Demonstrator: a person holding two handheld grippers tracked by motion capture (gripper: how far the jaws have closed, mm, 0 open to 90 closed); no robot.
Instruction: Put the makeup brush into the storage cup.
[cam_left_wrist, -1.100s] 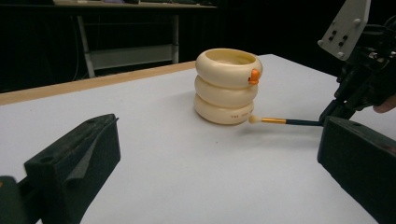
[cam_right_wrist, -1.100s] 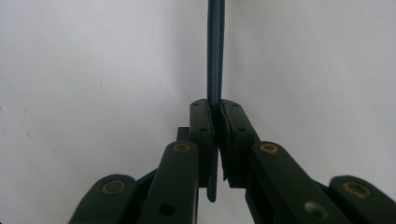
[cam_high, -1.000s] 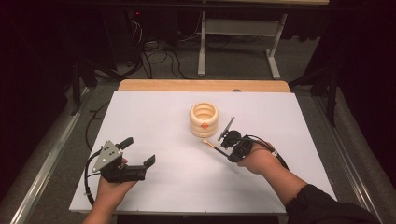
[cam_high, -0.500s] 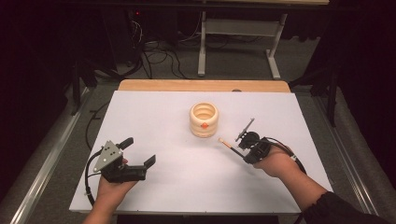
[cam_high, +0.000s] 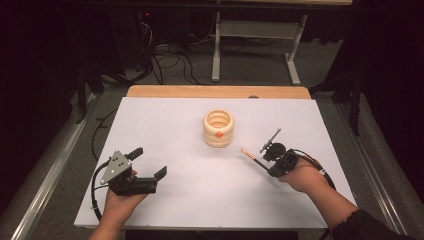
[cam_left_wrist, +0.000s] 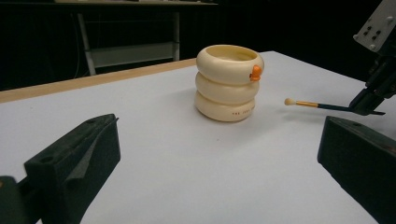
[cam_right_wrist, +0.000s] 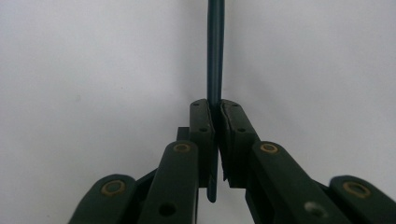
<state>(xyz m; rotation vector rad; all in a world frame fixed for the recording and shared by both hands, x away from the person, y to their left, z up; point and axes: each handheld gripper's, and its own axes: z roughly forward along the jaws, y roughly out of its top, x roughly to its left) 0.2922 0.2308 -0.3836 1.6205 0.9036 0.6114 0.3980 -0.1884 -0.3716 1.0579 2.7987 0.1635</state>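
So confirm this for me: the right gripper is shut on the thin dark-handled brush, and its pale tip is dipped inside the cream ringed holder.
Not quite. The right gripper is shut on the thin dark-handled brush, but the high view shows its pale tip outside the cream ringed holder, apart from it, above the white table.

cream ringed pot (cam_high: 218, 128) mid white table (cam_high: 165, 120), cables (cam_high: 167, 62) behind

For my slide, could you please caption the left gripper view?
Open left gripper faces a cream holder; the right gripper holds a brush.

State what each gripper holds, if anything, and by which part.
The right gripper clamps a thin brush by its dark handle. The left gripper holds nothing.
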